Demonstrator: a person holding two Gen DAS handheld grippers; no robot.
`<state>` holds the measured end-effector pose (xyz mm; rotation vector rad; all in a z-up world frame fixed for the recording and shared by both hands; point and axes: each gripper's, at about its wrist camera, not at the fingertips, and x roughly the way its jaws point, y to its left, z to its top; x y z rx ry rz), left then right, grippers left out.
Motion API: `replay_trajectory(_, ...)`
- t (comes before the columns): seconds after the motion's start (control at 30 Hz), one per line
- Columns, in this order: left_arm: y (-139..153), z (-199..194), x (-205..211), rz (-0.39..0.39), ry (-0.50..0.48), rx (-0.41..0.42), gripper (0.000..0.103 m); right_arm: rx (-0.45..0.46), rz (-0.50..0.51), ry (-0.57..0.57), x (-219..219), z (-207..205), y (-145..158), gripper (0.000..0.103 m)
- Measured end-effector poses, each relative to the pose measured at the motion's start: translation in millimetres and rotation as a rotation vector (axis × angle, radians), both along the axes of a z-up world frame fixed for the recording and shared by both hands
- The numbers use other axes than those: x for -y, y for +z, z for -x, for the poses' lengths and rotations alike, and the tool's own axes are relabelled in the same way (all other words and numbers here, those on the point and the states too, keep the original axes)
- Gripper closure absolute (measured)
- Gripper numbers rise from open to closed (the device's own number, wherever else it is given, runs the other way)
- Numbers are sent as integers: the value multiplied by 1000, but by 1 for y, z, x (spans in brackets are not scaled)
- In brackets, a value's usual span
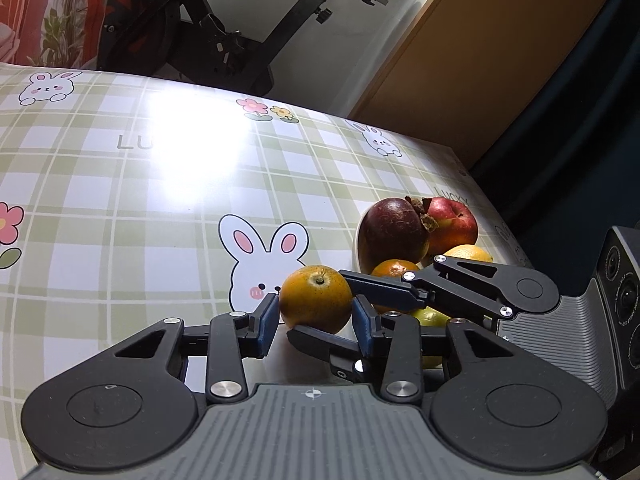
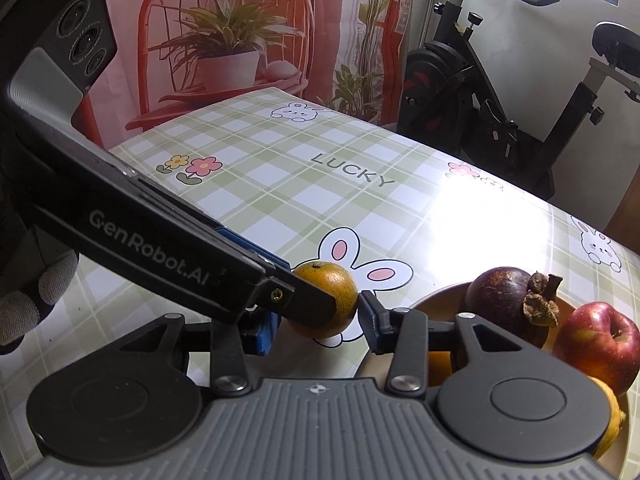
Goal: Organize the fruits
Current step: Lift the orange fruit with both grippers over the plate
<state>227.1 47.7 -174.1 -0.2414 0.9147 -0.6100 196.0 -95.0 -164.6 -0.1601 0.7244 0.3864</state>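
Note:
A small orange (image 1: 315, 303) sits on the checked tablecloth, also in the right wrist view (image 2: 329, 299). My left gripper (image 1: 316, 316) has its blue pads against both sides of the orange. My right gripper (image 2: 320, 322) reaches in from the right, its fingers (image 1: 376, 289) around the same orange, one behind it and one in front. A bowl (image 2: 438, 300) to the right holds a mangosteen (image 2: 505, 302), a red apple (image 2: 600, 344), another orange (image 1: 394, 269) and yellow fruit (image 1: 468, 253).
The table edge (image 1: 496, 204) runs close behind the bowl. An exercise bike (image 2: 480, 92) stands beyond the far side of the table. A plant picture backdrop (image 2: 224, 40) hangs behind. A gloved hand (image 2: 36, 300) holds the left gripper.

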Motion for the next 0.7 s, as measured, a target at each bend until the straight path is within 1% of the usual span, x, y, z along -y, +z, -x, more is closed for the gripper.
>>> replay_trajectory(0.07, 3, 6, 0, 9, 4, 11, 61, 20, -3, -10, -1, 6, 2, 59)
replay_trajectory(0.23, 19, 26, 12, -39, 0, 78, 61, 67, -33, -33, 2, 23, 10, 59)
replay_trajectory(0.4, 31, 42, 28, -57, 2, 106, 61, 123, -60, -54, 6, 43, 19, 58)
replay_trajectory(0.57, 41, 54, 48, -83, -36, 132, 61, 168, -57, -72, 14, 64, 25, 59)
replay_trajectory(0.7, 50, 59, 69, -91, -79, 149, 61, 191, -79, -104, 30, 81, 29, 59)
